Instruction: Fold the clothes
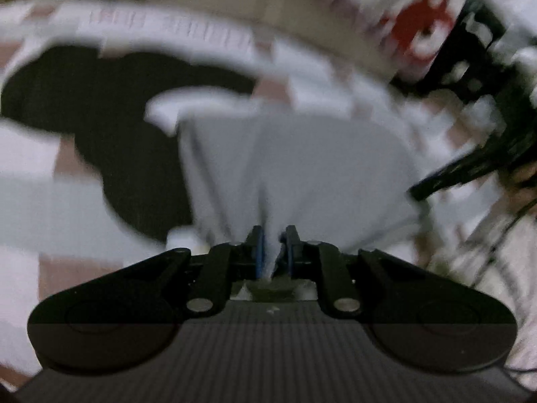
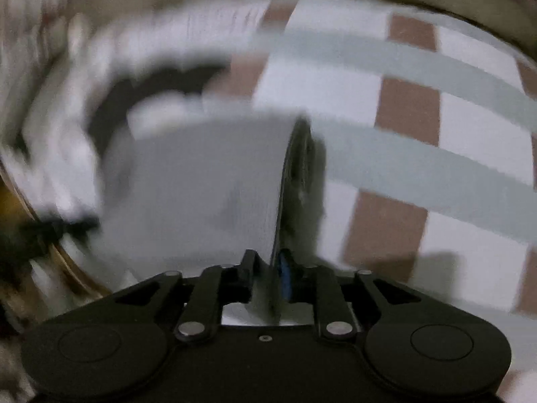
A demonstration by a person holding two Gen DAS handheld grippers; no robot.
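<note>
My left claw (image 1: 272, 235) is squeezed almost shut. A bunched bit of the grey cloth (image 1: 295, 168) is pinched between its two fingers, and the blue pads (image 1: 259, 252) press on it. From there the cloth spreads out wide in front of me and hangs over the checked blanket (image 1: 30, 208) with its white, grey and brown squares.

My right claw (image 2: 268, 262) is nearly closed too. It grips the edge of the same grey cloth (image 2: 201, 184). The cloth runs up between the fingers like a thin wall, light on one side and dark on the other. One blue pad (image 2: 284, 278) shows just beside it.

The checked blanket (image 2: 402, 100) lies under it all. A black piece of clothing (image 1: 100, 107) lies flat on the blanket, past the grey cloth. Far off to one side I can see something white with a red patch (image 1: 419, 27), but it is too blurry to tell what it is.

Both views are smeared. I cannot read any words or labels anywhere.
</note>
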